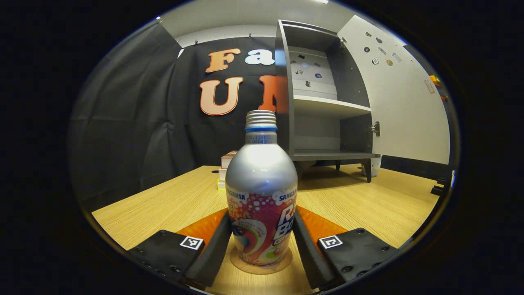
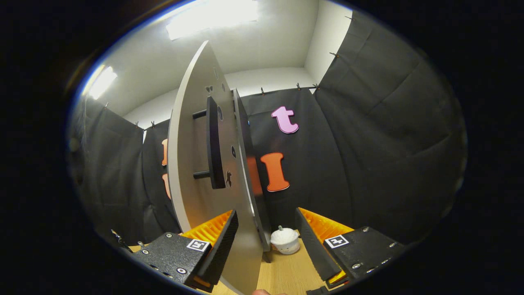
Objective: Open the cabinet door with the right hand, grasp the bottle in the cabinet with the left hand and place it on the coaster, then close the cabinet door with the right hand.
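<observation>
Left gripper view, reading left to right: a stack of small boxes sits on the wooden worktop, then our left gripper with the drink bottle upright between its fingers, standing on the round coaster. The fingers flank the bottle closely; we cannot tell whether they press it or have let go. Farther right, the cabinet stands with empty shelves and its door swung wide.

In the right gripper view, the door and its black bar handle lie just left of our right gripper, whose fingers are spread, its left finger against the door's face. A small white jar sits beyond.

We judge the placing nearly done; next the left should release and withdraw, then the right pushes the door shut.
</observation>
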`<state>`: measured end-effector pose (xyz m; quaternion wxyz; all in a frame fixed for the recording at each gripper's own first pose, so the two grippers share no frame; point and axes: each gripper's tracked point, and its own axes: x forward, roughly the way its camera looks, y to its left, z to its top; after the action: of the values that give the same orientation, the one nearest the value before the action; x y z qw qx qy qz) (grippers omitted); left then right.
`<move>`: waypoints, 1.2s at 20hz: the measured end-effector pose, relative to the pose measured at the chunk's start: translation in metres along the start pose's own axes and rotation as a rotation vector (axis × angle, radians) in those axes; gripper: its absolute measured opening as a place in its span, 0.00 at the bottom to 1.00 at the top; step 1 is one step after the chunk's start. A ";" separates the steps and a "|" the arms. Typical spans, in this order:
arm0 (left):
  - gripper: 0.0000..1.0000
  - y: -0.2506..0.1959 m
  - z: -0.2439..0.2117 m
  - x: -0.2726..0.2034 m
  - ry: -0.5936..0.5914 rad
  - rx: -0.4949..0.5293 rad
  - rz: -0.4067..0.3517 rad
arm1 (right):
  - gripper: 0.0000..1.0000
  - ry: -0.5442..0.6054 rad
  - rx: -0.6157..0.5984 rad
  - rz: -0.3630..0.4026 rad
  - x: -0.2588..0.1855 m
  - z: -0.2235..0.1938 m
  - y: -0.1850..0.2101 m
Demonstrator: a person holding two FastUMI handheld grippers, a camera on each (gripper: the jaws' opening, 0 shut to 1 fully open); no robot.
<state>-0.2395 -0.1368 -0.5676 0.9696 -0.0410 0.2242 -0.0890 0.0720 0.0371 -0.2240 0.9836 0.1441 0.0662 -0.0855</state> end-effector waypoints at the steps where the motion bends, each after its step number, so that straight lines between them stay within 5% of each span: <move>1: 0.87 0.000 0.003 -0.001 -0.003 0.010 0.006 | 0.87 -0.008 -0.001 0.002 -0.001 0.002 0.000; 24: 0.89 0.014 0.152 -0.042 -0.127 0.079 0.096 | 0.87 -0.120 -0.037 0.115 0.017 0.037 0.013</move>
<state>-0.2073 -0.1091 -0.4149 0.9859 0.0025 0.1604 -0.0482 0.0946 0.0359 -0.1881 0.9916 0.1239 0.0001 -0.0364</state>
